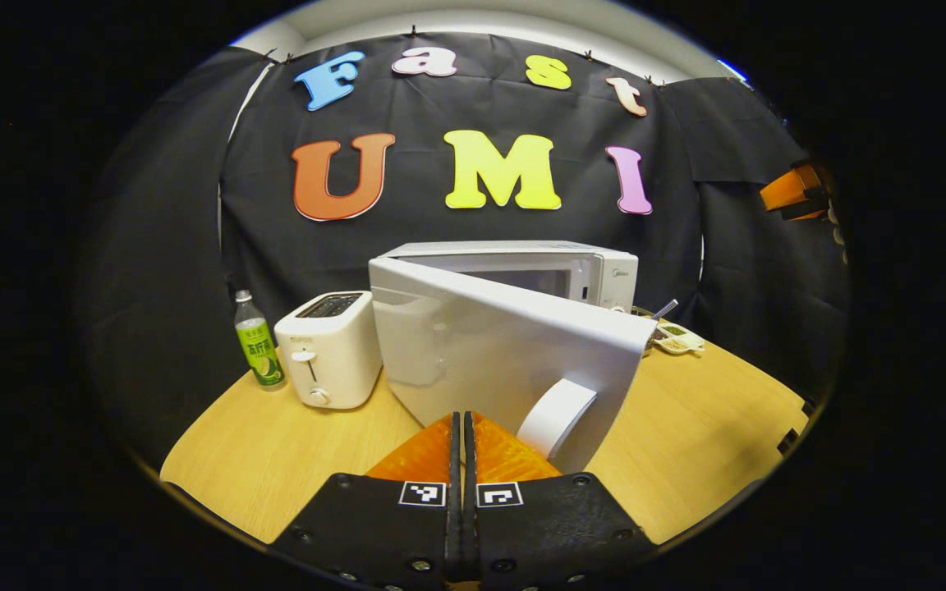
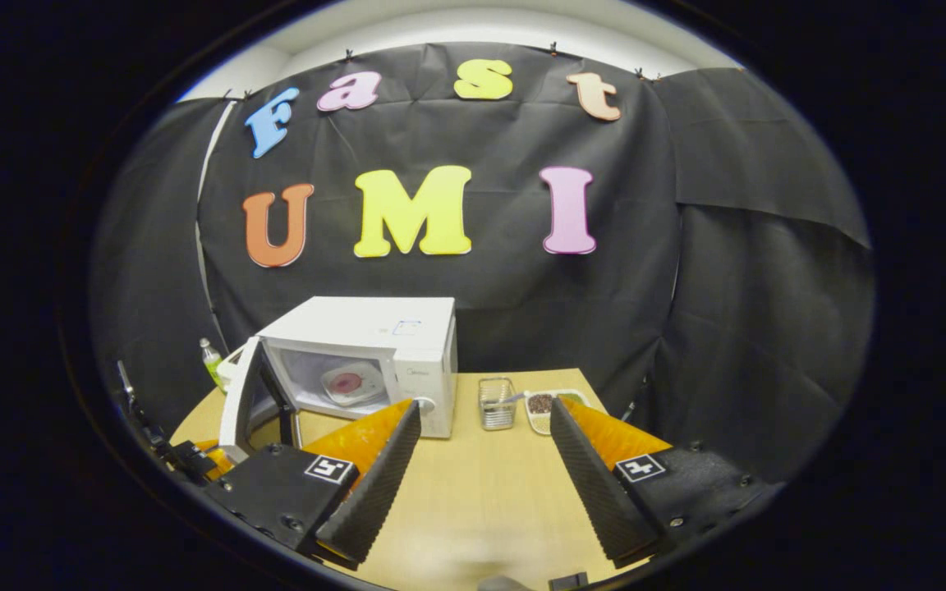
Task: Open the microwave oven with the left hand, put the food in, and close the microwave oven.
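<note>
With the plate of food (image 2: 347, 383) already inside the white microwave oven (image 2: 374, 353) on the wooden bench (image 2: 473, 484), pressed-together left tongs (image 1: 462, 427) should push its half-open door (image 1: 506, 353) squarely shut, while right tongs (image 2: 485, 419) hang spread.

Centre: we see the white boxy microwave oven (image 2: 374, 353) on the pale wooden table (image 2: 473, 492), its door (image 1: 514, 353) swung open.
Inside: a round plate (image 2: 350, 383) lies in its chamber.
Left: we find the white two-slot toaster (image 1: 329, 349) beside it, the green-labelled plastic bottle (image 1: 259, 341) further left.
Right: a wire mesh basket (image 2: 496, 403), then a shallow food tray (image 2: 551, 404).
</note>
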A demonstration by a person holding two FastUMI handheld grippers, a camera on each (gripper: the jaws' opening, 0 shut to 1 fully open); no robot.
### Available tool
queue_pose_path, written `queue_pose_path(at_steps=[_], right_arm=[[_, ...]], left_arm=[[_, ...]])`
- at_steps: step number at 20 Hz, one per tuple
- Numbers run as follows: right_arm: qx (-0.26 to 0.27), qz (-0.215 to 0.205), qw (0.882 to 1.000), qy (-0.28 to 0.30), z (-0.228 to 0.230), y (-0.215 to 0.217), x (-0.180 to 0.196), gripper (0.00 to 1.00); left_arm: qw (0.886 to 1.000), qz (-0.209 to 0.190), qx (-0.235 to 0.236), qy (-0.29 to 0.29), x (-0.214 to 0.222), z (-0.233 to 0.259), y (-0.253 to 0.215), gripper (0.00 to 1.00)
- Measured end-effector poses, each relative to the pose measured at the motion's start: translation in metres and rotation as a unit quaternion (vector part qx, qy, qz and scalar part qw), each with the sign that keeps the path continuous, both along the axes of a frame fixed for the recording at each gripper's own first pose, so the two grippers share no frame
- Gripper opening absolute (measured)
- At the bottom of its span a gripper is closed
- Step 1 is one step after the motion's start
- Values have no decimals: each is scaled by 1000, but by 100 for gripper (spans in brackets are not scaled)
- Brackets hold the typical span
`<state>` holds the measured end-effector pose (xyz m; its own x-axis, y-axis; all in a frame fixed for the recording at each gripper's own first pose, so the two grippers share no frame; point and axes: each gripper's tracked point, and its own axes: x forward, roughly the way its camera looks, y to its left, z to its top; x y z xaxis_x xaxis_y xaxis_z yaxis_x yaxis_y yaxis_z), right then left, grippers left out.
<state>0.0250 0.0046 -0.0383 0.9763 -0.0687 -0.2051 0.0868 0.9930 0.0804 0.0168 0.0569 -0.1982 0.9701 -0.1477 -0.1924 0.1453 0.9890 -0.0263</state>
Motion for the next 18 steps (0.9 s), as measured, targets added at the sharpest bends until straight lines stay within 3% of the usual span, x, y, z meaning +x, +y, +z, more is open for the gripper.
queue_pose_path(at_steps=[6,7,8,9,10,11,12,13,14,15,16,17,18], right_arm=[[5,-10,1000,5,-3,-22,2,92],[4,-11,1000,5,-2,-25,2,100],[2,-12,1000,5,-2,-29,3,92],[0,-13,1000,5,0,-33,4,92],[0,-13,1000,6,-1,-35,5,100],[-1,-14,1000,7,0,-39,6,92],[-2,-13,1000,8,-1,-41,7,100],[-2,-13,1000,9,-2,-43,9,92],[-2,-14,1000,12,-3,-45,10,92],[0,-13,1000,14,-3,-46,11,100],[1,-13,1000,15,-4,-47,13,92],[3,-14,1000,15,-4,-49,15,100],[5,-14,1000,16,-7,-53,17,92]], left_arm=[[999,-39,0,-6,29,10,-50,0],[999,-44,1,-7,34,12,-58,0],[999,-49,1,-8,39,13,-65,0],[999,-54,2,-9,46,15,-73,0],[998,-59,4,-10,52,17,-80,0],[998,-63,6,-13,59,20,-87,0],[998,-68,8,-15,65,21,-94,0],[997,-72,10,-18,72,23,-100,0],[997,-75,12,-19,78,24,-106,0],[997,-77,12,-20,85,24,-112,0],[997,-79,10,-21,93,25,-118,0],[997,-81,6,-18,100,25,-123,0],[997,-82,6,-15,106,24,-127,0]])
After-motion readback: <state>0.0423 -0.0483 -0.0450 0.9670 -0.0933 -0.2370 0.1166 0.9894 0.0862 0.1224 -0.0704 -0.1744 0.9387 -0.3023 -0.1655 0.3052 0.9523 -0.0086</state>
